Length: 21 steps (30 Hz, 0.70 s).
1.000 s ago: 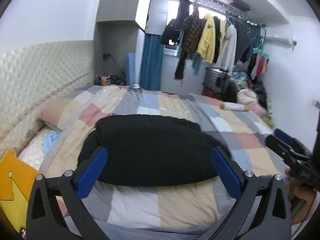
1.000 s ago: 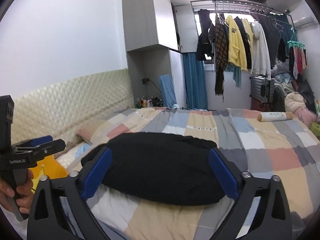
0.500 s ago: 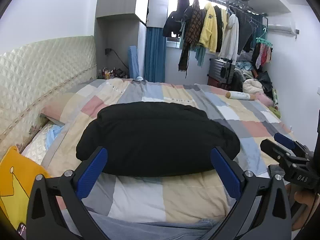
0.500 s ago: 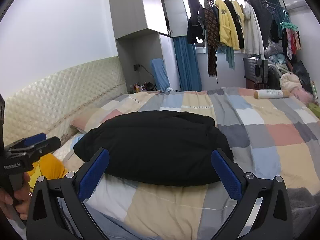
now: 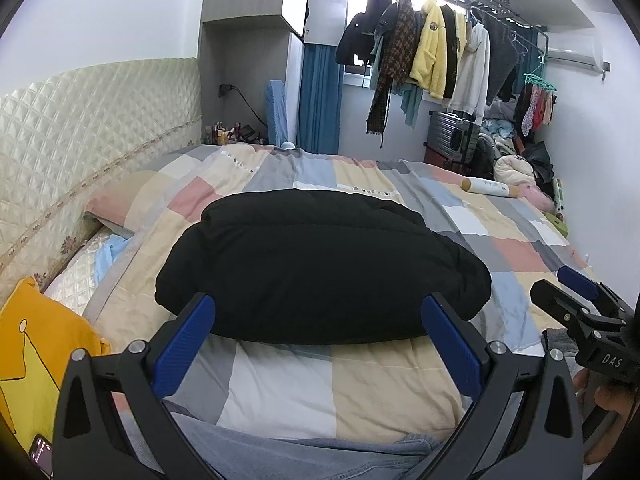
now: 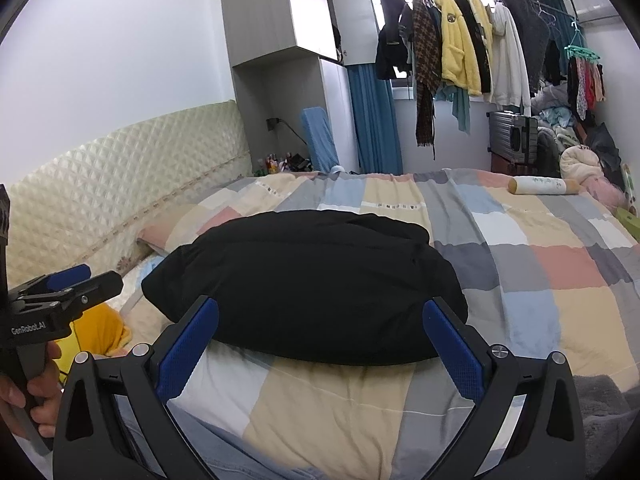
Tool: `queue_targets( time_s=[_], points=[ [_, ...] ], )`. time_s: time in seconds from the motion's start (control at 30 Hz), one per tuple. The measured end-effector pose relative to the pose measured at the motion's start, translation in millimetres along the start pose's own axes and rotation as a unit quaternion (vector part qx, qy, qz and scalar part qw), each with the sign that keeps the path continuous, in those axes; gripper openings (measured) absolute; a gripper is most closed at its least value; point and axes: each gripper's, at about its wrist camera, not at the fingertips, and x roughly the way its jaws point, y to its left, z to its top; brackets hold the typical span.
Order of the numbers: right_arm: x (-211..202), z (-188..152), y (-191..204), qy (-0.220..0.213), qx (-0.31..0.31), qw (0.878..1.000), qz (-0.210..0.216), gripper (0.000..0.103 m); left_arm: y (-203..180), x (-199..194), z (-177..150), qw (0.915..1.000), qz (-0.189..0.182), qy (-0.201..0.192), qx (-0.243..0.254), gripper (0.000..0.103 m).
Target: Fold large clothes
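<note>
A black padded garment (image 5: 320, 264) lies folded in a thick bundle on the patchwork quilt (image 5: 360, 380) of the bed; it also shows in the right wrist view (image 6: 312, 284). My left gripper (image 5: 318, 316) is open and empty, held back from the bundle's near edge. My right gripper (image 6: 320, 318) is open and empty, also short of the bundle. The right gripper shows at the right edge of the left wrist view (image 5: 580, 304), and the left gripper at the left edge of the right wrist view (image 6: 68, 292). Neither touches the garment.
A quilted headboard (image 5: 80, 128) runs along the left. A yellow cloth (image 5: 32, 352) lies at the bed's near left. A cylinder pillow (image 5: 488, 188) lies at the far right. Clothes hang on a rack (image 5: 432, 52) beyond the bed, with a suitcase (image 5: 452, 140) below.
Both grippers have drawn back and risen slightly from the black bundle, which now sits further from the fingers. The garment has not moved.
</note>
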Motion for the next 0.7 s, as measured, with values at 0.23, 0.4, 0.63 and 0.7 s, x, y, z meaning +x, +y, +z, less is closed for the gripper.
queue_targets(
  time_s=[0.23,0.4,0.63,0.7],
  points=[
    [0.9,0.5,0.3,0.0,0.001,1.0,-0.001,0.103,1.6,1.2,0.1,1.0,-0.003,0.002,-0.003,0.103],
    [0.4,0.3,0.1,0.001,0.001,1.0,-0.002,0.103,2.1,1.6,-0.5,1.0,0.001,0.0,-0.005,0.103],
    [0.2,-0.2,-0.7,0.0,0.003,1.0,-0.003,0.103,4.3,1.8,0.1,1.0,0.005,0.0,-0.009,0.103],
    [-0.3,-0.4,-0.9,0.0,0.004,1.0,-0.002,0.103,2.8,1.2,0.2,0.9999,0.011,-0.003,0.0,0.103]
  ],
)
